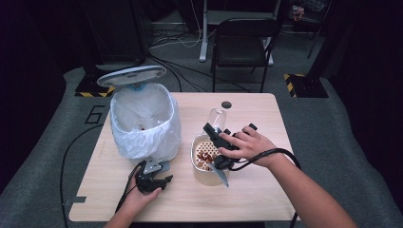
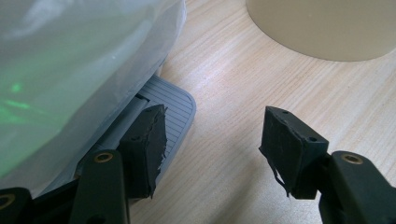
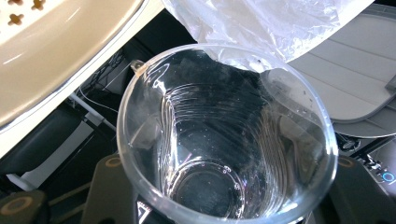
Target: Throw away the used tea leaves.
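Two hand-held grippers: both are mine, at work over a pale wooden desk (image 1: 256,190).
Left hand-held gripper (image 1: 159,180): it rests low on the desk at the foot of the bin, its jaws spread apart with bare wood between them.
Left jaw pad (image 2: 152,140): it sits just over the grey ribbed pedal (image 2: 180,109) at the bin's base; its edge looks frayed.
Right hand-held gripper (image 1: 216,130): it is clamped on a clear plastic cup (image 1: 217,117), held tilted above the desk with the mouth facing my camera.
Cup (image 3: 224,135): it looks empty inside, with droplets on the wall.
Bin (image 1: 142,118): it stands at the desk's left, lined with a white plastic bag, lid (image 1: 132,75) raised; a few small red bits lie inside.
Strainer bowl (image 1: 204,154): cream coloured, it stands near the desk's middle, just under my right hand (image 1: 249,145), with reddish pieces on its perforated insert.
Beyond the desk: a dark folding chair (image 1: 244,42) and cables on the floor.
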`<state>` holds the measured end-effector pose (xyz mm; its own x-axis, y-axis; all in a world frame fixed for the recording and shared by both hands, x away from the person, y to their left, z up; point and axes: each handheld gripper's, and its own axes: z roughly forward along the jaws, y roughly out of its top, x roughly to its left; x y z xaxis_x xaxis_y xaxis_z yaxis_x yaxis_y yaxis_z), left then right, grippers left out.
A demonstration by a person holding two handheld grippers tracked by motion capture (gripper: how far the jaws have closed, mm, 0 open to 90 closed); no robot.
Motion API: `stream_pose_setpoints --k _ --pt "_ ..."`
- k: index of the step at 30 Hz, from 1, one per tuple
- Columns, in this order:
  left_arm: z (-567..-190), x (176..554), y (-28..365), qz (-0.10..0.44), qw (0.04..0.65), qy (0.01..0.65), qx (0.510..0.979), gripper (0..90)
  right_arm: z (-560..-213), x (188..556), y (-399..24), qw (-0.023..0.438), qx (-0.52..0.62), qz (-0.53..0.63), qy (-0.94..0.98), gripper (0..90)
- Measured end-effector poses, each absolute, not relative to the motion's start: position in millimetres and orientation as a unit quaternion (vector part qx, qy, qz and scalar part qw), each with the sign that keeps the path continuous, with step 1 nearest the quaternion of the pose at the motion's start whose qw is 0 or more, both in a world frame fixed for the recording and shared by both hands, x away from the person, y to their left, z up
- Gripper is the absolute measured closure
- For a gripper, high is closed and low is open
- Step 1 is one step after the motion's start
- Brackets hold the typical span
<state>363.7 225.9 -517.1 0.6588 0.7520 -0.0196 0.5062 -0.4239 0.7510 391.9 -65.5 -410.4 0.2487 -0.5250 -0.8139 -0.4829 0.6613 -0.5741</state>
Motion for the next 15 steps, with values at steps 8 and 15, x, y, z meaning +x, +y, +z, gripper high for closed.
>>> stream_pose_setpoints --k 8,15 --pt "-517 363 226 0.162 0.379 0.381 0.827 40.2 -406 390 -65 0.673 -0.413 -0.016 0.613 44.0" --pt "-517 364 226 0.163 0.379 0.379 0.829 40.2 -397 389 -63 0.661 -0.4 0.004 0.635 43.8"
